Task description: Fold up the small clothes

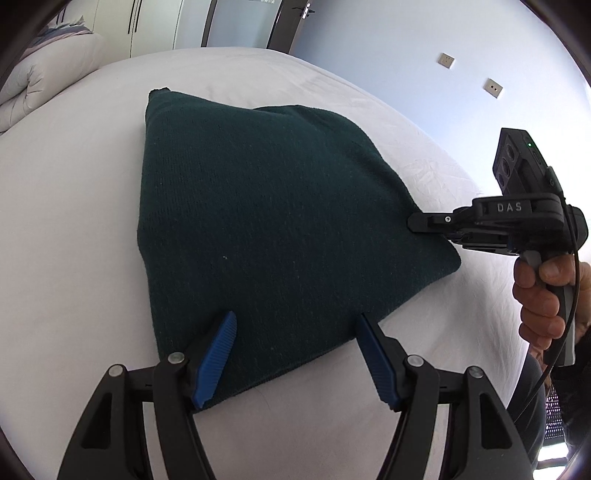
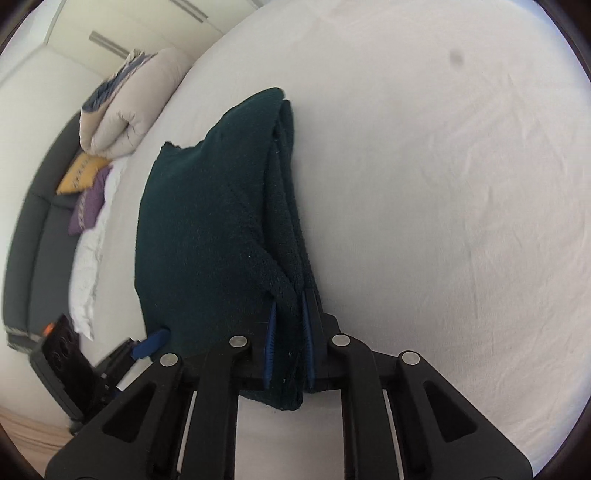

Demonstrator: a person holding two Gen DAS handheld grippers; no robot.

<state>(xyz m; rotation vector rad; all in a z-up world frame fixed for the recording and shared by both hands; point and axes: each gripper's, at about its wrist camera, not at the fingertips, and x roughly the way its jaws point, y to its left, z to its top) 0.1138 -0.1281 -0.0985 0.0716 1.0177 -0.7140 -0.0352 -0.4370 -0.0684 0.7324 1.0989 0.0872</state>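
A dark green knit garment (image 1: 258, 221) lies folded into a thick pad on the white bed sheet (image 1: 74, 240). My left gripper (image 1: 295, 325) is open, its blue fingertips (image 1: 221, 339) spread over the garment's near edge. My right gripper (image 2: 290, 310) is shut on the garment's (image 2: 207, 229) stacked edge, the layers pinched between its blue pads (image 2: 271, 347). In the left wrist view the right gripper (image 1: 415, 224) reaches in from the right and grips the garment's right corner. In the right wrist view the left gripper (image 2: 147, 345) shows at the lower left.
A rolled cream duvet (image 2: 129, 110) and yellow and purple cushions (image 2: 85, 184) sit on a dark sofa (image 2: 37, 240) past the bed. Wardrobes (image 1: 155, 22), a door (image 1: 288, 26) and a wall with sockets (image 1: 493, 88) stand behind. White sheet stretches right of the garment (image 2: 443, 221).
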